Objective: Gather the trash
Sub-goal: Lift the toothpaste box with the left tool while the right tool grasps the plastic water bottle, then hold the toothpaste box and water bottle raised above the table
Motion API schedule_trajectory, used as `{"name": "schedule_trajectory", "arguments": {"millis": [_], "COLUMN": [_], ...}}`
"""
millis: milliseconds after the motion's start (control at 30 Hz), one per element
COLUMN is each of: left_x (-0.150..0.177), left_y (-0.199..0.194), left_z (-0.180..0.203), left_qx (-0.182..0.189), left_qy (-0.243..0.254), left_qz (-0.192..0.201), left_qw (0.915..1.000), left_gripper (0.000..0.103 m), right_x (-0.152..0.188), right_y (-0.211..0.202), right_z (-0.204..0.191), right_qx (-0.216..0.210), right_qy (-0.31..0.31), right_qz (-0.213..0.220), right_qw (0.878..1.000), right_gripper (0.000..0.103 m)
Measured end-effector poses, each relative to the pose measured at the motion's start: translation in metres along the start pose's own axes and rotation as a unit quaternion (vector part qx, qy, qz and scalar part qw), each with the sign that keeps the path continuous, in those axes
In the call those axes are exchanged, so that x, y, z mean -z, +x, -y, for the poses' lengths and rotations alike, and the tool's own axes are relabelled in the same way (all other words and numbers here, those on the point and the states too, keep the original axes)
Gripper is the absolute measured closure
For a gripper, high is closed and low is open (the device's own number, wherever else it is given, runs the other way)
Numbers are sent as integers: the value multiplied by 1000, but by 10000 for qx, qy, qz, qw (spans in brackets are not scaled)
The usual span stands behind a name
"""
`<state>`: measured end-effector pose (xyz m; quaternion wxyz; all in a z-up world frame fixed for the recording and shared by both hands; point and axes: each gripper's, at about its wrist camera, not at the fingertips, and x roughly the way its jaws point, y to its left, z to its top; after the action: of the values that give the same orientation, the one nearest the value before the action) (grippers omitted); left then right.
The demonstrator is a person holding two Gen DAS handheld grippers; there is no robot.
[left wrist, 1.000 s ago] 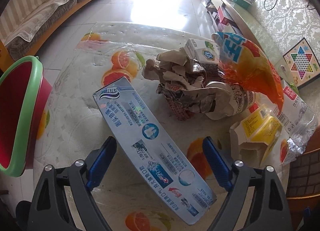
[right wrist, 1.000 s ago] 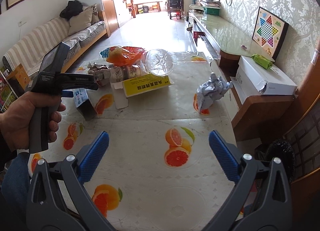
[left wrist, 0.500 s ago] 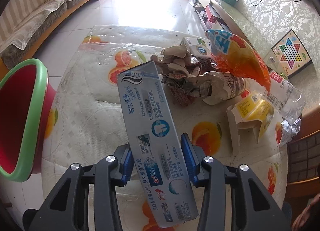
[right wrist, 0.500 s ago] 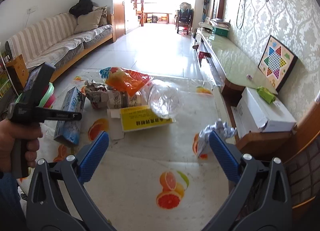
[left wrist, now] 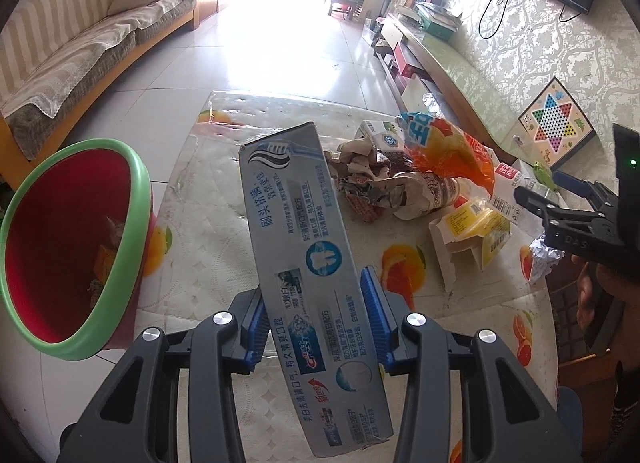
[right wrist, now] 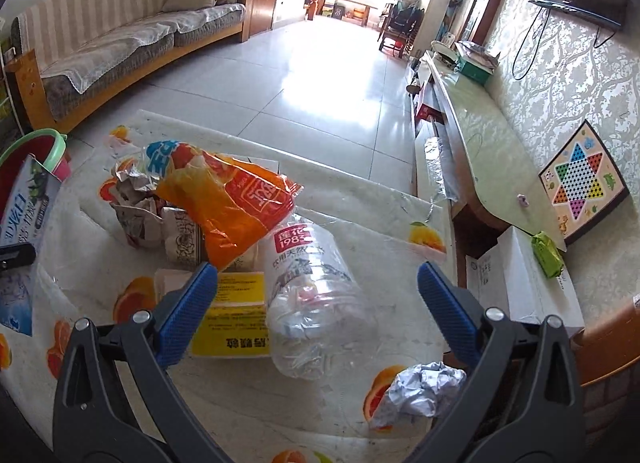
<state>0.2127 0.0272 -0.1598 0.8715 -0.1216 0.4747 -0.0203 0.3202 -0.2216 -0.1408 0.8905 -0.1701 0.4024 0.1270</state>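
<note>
My left gripper (left wrist: pixel 316 321) is shut on a long grey-blue toothpaste box (left wrist: pixel 304 255) and holds it tilted above the table. A red bin with a green rim (left wrist: pixel 68 239) stands to its left, with some trash inside. My right gripper (right wrist: pixel 318 303) is open, its jaws on either side of a clear plastic bottle (right wrist: pixel 312 295) lying on the table. Beside the bottle lie a yellow carton (right wrist: pixel 232 323), an orange snack bag (right wrist: pixel 224 199), crumpled paper (right wrist: pixel 136 207) and a foil ball (right wrist: pixel 420 387). The toothpaste box also shows at the left edge of the right wrist view (right wrist: pixel 24 215).
The table (left wrist: pixel 208 247) has a fruit-print cover. The trash pile (left wrist: pixel 404 191) lies at its far right in the left wrist view. A white box (right wrist: pixel 528 287) and a low cabinet stand right of the table. A sofa (left wrist: pixel 68 59) runs along the left wall.
My left gripper closed on the toothpaste box and lifted it off the table, near the bin. My right gripper moved forward over the table to the clear bottle, still open.
</note>
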Motion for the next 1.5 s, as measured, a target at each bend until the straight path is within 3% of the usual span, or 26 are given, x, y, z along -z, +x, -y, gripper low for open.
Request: {"name": "schedule_trajectory", "arguments": {"millis": [200,433,467,533,600,1200,1500], "left_x": [2,5,5,7,7,14,17], "left_y": [-9,-17,-19,-23,-26,-38,-42], "left_z": [-8,-8,-8,-9,-9,-7,-16], "left_qx": [59,100,91,112,145,377,400], "left_qy": [-21,18,25,45,51,125,94], "left_qz": [68,150,159,188,205,318,347], "left_qw": [10000,9998,9998,9998,9997,9987,9986], "left_gripper": [63,63,63,63,63,63,63], "right_x": [-3,-5,-4,-3,0,25,37], "right_y": [26,39,40,43,43,-27,-65], "right_z": [0,-6,-7,-8,-8,5,12], "right_qx": [-15,-67,-100,-114,-182,-67,-280], "right_qy": [-84,-139,-131,-118,-31,538,965], "right_qz": [-436,-654,-680,-790,-839,-279,-31], "right_qw": [9990,9977,9976,9967,9963,9981,9949], "right_gripper": [5,5,8,24,47,51,51]}}
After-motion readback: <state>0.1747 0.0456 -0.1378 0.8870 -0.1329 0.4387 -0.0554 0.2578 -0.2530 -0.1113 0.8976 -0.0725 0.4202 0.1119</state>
